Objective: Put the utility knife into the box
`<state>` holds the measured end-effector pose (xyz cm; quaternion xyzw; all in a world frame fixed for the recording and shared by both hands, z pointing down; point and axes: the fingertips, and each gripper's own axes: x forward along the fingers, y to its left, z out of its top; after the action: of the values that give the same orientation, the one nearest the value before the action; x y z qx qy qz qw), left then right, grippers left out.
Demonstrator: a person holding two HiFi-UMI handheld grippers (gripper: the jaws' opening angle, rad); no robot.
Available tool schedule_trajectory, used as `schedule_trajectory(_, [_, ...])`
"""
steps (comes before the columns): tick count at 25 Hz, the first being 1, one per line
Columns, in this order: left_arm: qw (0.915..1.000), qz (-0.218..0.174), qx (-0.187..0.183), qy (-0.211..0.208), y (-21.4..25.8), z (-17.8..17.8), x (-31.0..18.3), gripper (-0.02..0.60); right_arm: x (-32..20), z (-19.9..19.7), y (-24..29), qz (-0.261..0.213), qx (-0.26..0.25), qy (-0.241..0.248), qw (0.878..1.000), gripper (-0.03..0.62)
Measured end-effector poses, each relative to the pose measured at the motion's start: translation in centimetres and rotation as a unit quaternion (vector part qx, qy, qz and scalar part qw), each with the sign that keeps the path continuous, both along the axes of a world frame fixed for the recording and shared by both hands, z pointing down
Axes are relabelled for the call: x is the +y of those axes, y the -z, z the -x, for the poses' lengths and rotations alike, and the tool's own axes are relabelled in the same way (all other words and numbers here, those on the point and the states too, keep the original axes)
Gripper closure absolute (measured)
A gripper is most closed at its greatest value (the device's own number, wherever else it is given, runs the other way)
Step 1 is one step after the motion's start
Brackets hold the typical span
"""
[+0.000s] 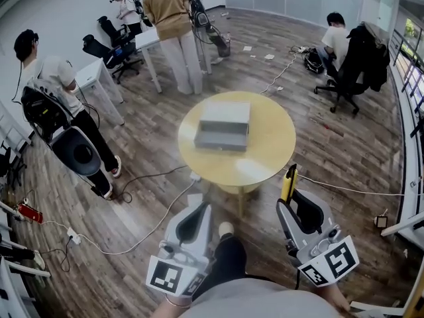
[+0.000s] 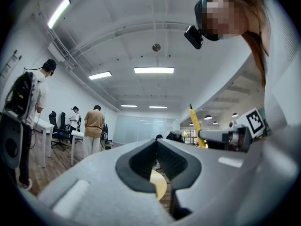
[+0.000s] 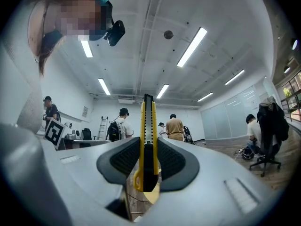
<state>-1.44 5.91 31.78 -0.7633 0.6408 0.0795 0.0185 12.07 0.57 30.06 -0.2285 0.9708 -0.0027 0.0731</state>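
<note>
**A:** What's btwn the jaws of the right gripper (image 3: 148, 142)?

**B:** The utility knife (image 3: 147, 126), yellow w/ a black slider. The jaws are clamped on its lower body, one pad each side. It stands upright, most of it sticking out past the jaw tips, and its tail loop hangs on the near side of the pads.

**A:** And the left gripper (image 2: 156, 142)?

**B:** Its jaws are pressed together at the tips w/ nothing in them. Thru the gap behind the tips you see a sliver of the pale yellow worktop (image 2: 159, 185). The right gripper sits just off to its right, approx level w/ it, knife poking up.

**A:** Where's the box?

**B:** The grey box (image 1: 223, 126) is out ahead of both sets of jaws and well apart from them. It's roughly btwn their two lines, a bit nearer the left one, about mid of the round worktop. Can't tell if it's open or lidded.

**A:** Is the knife near it?

**B:** No. Only the knife's tip shows just beside the worktop's near rim; the rest is over the wood floor (image 1: 344, 144).

**A:** And further out?

**B:** Past the worktop, a person in a tan top (image 1: 169, 18) stands by a white desk (image 1: 149, 40). Far ahead to the right, a seated person (image 1: 336, 40). Cables (image 1: 142, 177) trail across the floor.
</note>
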Motion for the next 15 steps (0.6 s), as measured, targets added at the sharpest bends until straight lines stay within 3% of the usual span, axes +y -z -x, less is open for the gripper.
schedule_trajectory(15, [0.9993, 0.005, -0.002, -0.038, -0.1, 9.8, -16.3, 0.583, -15.6, 11.0, 0.2, 0.016, -0.013, -0.013, 1.0, 0.474])
